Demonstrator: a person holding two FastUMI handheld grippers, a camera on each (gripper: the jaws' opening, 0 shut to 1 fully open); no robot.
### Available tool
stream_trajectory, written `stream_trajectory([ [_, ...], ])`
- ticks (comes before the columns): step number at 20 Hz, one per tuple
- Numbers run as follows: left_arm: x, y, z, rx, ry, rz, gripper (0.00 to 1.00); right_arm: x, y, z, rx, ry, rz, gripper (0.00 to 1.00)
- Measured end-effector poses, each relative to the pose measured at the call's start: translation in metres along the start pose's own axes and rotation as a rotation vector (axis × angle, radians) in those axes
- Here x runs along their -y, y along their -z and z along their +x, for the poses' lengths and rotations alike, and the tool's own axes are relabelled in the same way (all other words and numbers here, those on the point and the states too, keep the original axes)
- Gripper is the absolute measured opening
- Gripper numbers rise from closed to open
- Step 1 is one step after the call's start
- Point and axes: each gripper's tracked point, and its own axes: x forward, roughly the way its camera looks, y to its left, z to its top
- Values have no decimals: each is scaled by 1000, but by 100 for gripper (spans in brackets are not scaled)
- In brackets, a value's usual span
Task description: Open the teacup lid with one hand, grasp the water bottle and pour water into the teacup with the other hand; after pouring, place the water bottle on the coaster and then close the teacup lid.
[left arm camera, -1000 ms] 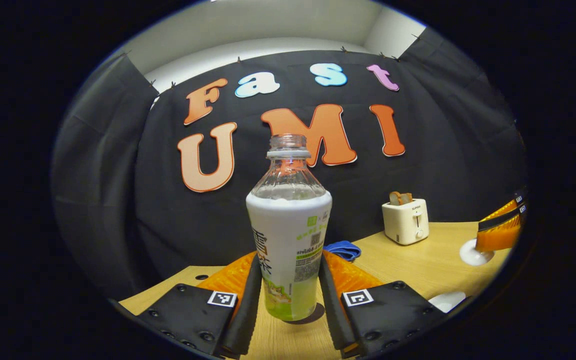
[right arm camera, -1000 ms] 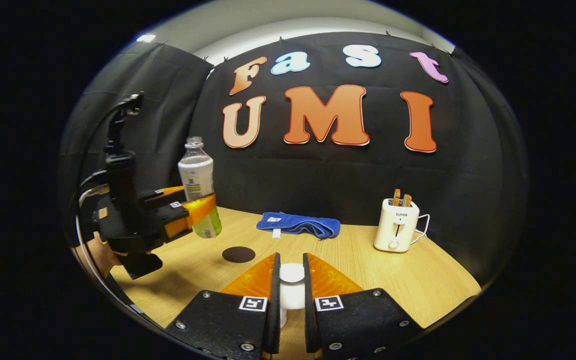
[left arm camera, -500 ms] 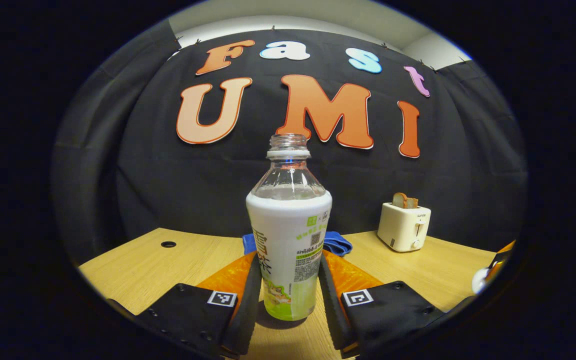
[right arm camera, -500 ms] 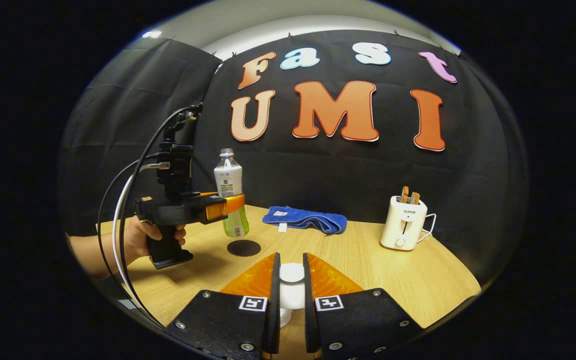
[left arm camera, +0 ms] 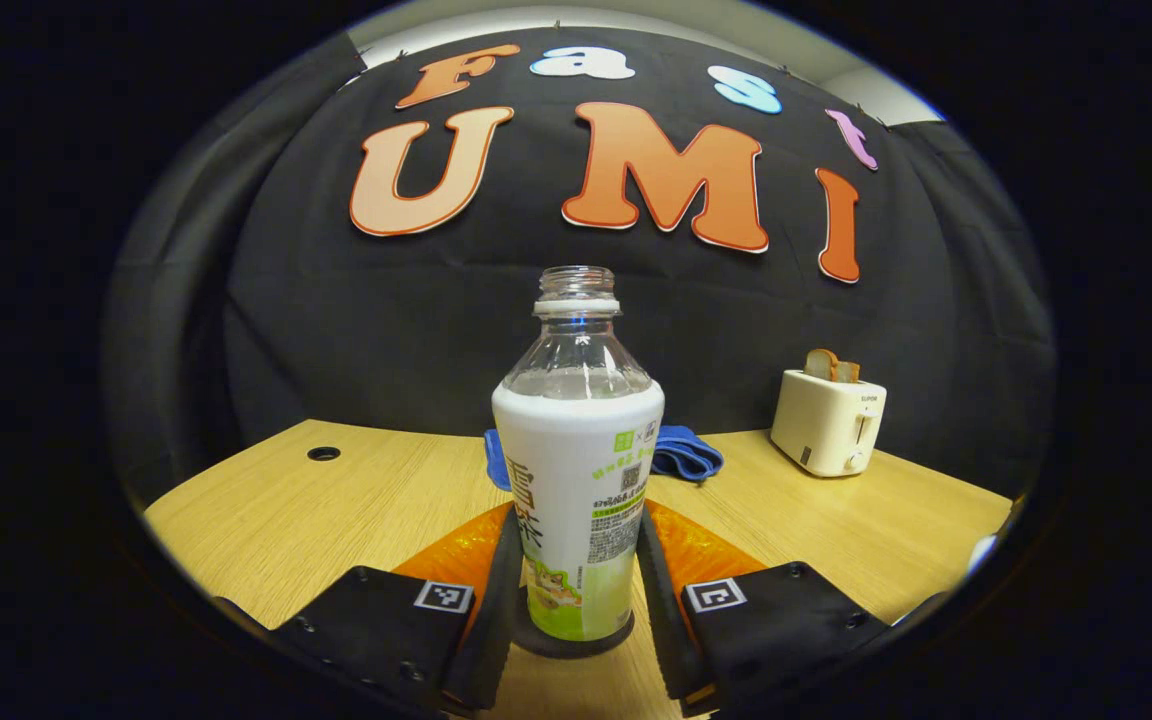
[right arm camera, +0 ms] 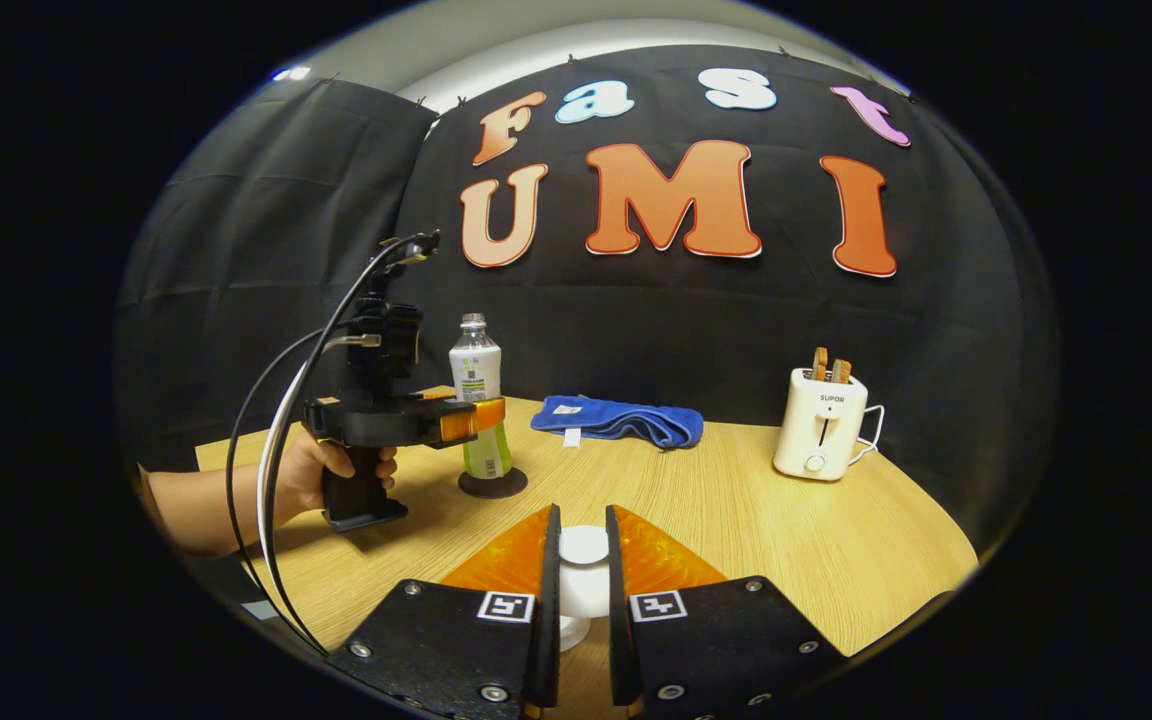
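Your left gripper point(left arm camera: 578, 560) pinches the water bottle point(left arm camera: 578, 470) low on its body, a finger pressed to each side of the label. Bottle's upright, no cap, base sitting on the dark round coaster point(left arm camera: 576, 638) on the wooden table point(left arm camera: 336, 500). Left gripper view gives you that contact close up, w/ the liquid level just above the label; behind it a blue cloth point(left arm camera: 686, 455) and a cream toaster point(left arm camera: 829, 422) w/ toast in it.

Right gripper view adds the wider layout: your hand point(right arm camera: 321, 472) on the left gripper's handle at table's left, cables looping off it, bottle on the coaster there, cloth and toaster further right.

Your right gripper point(right arm camera: 578, 570) is clamped on the teacup lid point(right arm camera: 583, 575), white, knob between the two fingers. Teacup itself is hidden below the fingers; can't tell if the lid is seated or raised.
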Motion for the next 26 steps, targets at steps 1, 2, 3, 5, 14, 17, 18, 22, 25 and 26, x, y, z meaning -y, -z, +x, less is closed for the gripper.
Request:
stream_trajectory([
  [1, 0, 3, 2, -9, 0, 4, 63, -1, 1, 0, -3, -3, -3, 20],
  [2, 0, 6, 4, -17, -1, 5, 63, -1, 1, 1, -5, -4, -4, 20],
  [3, 0, 7, 5, -22, -3, 4, 60, -2, 3, 2, -8, -5, -4, 20],
  [5, -3, 11, 6, -29, -7, 7, 60, -4, 5, 4, -15, -10, 0, 21],
  [14, -1, 1, 2, 2, 12, -1, 75, -8, 7, 7, -29, -18, -2, 20],
  [17, -4, -7, -4, 22, 1, 4, 93, -10, 6, 7, -30, -18, -1, 21],
  [18, -7, -9, -7, 27, -4, 4, 95, -10, 7, 7, -33, -17, -1, 21],
  [22, -10, -12, -21, 40, -3, 10, 98, -14, 9, 8, -38, -24, -4, 21],
  [25, -9, -18, -37, 61, -2, 20, 98, -17, 13, 10, -51, -28, -9, 20],
  [26, -10, -18, -43, 62, -7, 14, 98, -19, 15, 11, -56, -30, -13, 20],
])
